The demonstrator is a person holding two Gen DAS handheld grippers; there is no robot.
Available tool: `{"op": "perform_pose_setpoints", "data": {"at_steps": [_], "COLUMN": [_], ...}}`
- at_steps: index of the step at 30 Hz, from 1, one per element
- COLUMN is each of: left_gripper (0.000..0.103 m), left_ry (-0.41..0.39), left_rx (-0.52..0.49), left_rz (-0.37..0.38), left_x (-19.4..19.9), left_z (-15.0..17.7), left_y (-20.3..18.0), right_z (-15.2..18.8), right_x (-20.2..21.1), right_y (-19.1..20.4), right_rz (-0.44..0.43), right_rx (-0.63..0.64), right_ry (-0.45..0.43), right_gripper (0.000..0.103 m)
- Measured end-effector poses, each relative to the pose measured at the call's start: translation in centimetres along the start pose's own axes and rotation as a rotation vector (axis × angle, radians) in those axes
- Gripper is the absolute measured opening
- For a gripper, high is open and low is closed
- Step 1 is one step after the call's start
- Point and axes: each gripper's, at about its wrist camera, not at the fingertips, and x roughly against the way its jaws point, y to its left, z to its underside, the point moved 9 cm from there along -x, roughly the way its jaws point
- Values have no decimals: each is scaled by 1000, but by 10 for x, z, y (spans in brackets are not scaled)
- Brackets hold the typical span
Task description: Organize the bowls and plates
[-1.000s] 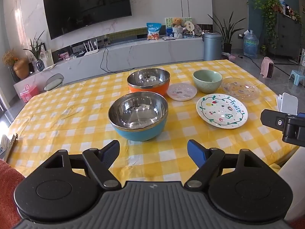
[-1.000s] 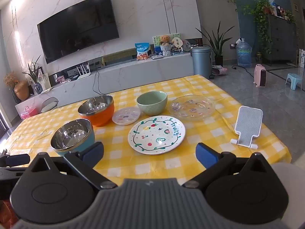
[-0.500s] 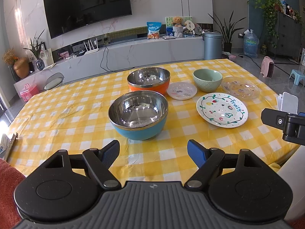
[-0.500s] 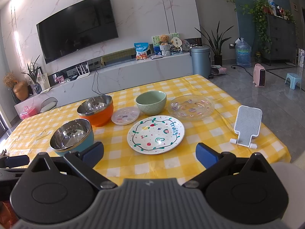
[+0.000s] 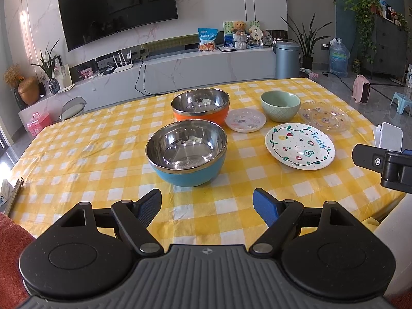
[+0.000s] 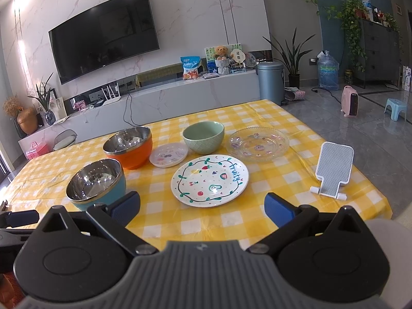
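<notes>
Bowls and plates all sit loose mid-frame, blue bowl [image 5: 186, 152] dead ahead of the left gripper [image 5: 207, 206], Fruity plate [image 6: 209, 180] ahead of the right gripper [image 6: 202, 207], both spread wide and holding nothing.

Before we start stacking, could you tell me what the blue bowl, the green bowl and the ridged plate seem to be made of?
Blue bowl: mirror-like lining, probably stainless steel, in a matte blue shell, perhaps plastic.
Green bowl: opaque, softly glossy, embossed lattice; likely glazed ceramic.
Ridged plate: see-through, tablecloth checks show through; glass or clear plastic.
</notes>
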Motion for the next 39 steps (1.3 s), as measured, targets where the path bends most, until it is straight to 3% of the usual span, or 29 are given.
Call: {"op": "perform_pose_setpoints", "data": {"at_steps": [39], "left_gripper": [95], "left_ry": [9], "left_rx": [-12], "left_rz": [5], "left_x": [-2], "left_z": [4], "left_y": [-8], "right_z": [3], "right_x": [0], "right_y": [-2], "right_rz": [3], "right_rx": [3], "right_ry": [7], "right_gripper": [100]}}
